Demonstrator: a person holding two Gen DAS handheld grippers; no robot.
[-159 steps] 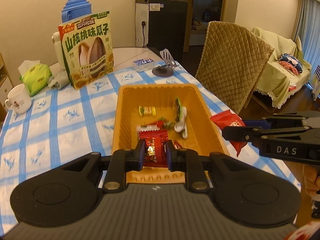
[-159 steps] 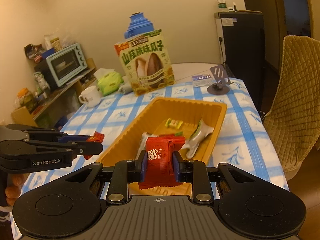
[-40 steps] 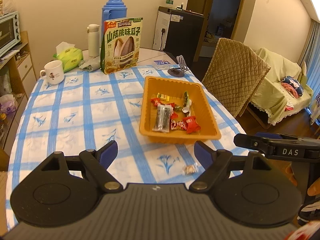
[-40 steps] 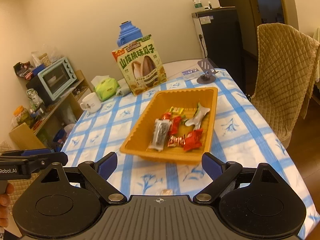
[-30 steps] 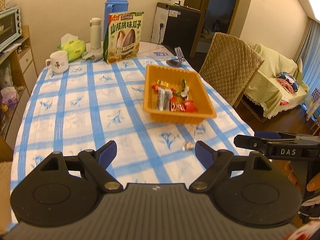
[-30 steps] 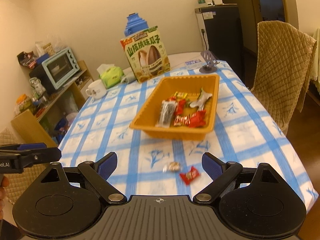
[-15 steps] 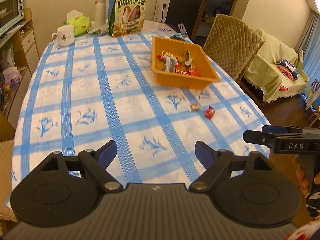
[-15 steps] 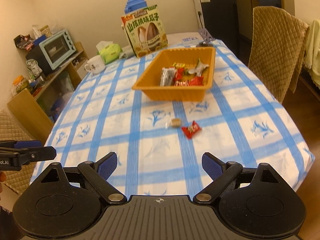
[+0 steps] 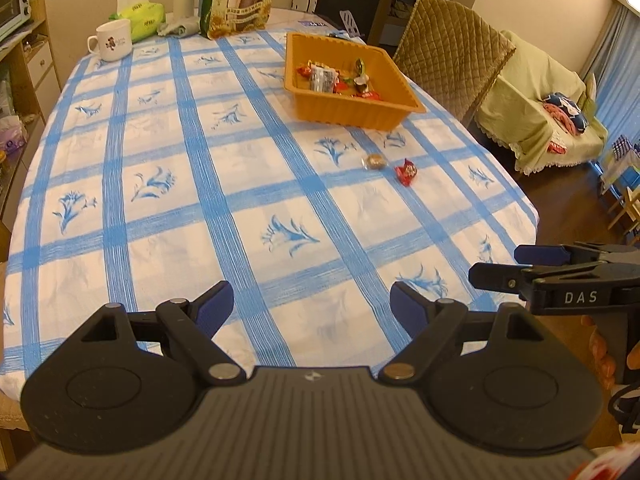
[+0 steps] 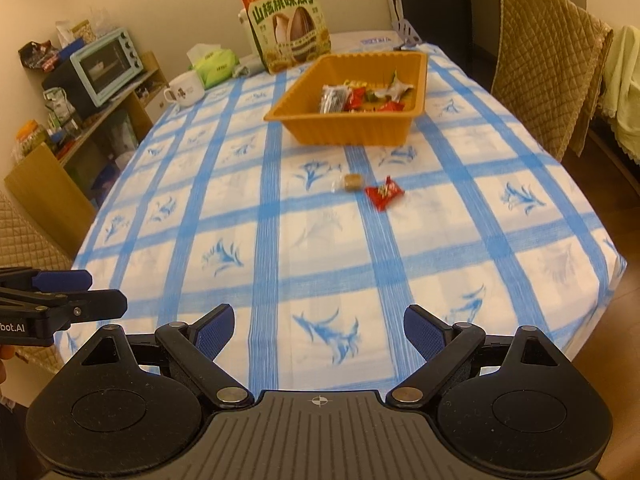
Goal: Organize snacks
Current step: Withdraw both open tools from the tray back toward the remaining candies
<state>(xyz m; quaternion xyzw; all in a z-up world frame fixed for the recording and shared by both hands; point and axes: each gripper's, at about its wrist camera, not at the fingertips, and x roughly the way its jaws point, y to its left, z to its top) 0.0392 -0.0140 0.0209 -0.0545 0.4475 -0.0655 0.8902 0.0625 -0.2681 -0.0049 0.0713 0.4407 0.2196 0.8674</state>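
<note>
Meanwhile, you hold both tools back at the near end of the table, well apart from every snack. Your left gripper [image 9: 308,308], low in the left wrist frame, has its blue pads spread wide with nothing between them; your right gripper [image 10: 318,330], at the bottom of the right wrist frame, stands just as wide and just as empty. That reads as a pause between picks, jaws ready for whichever piece comes next.

The orange tray [image 10: 352,130] sits in the upper middle of the right wrist frame, on the blue-checked tablecloth [image 10: 280,248]. A small heap of wrapped snacks [image 10: 360,98] already lies inside it, so much of the sorting looks done. Two pieces remain loose on the cloth, just below the tray in the picture: a red-wrapped candy [image 10: 384,193] and, just beside it on its left, a brown sweet in clear wrap [image 10: 352,183]. They lie near each other but do not appear to touch.

Up at the far end, a large bag of sunflower seeds [image 10: 290,24] stands upright, with a white mug [image 10: 186,90] and a green tissue pack [image 10: 216,62] towards the upper left. These look like table furniture, not part of your job.

Your likely next step is to reach forward for the two stray pieces. Both are small and crinkly, so a shallow grip may slip.
</note>
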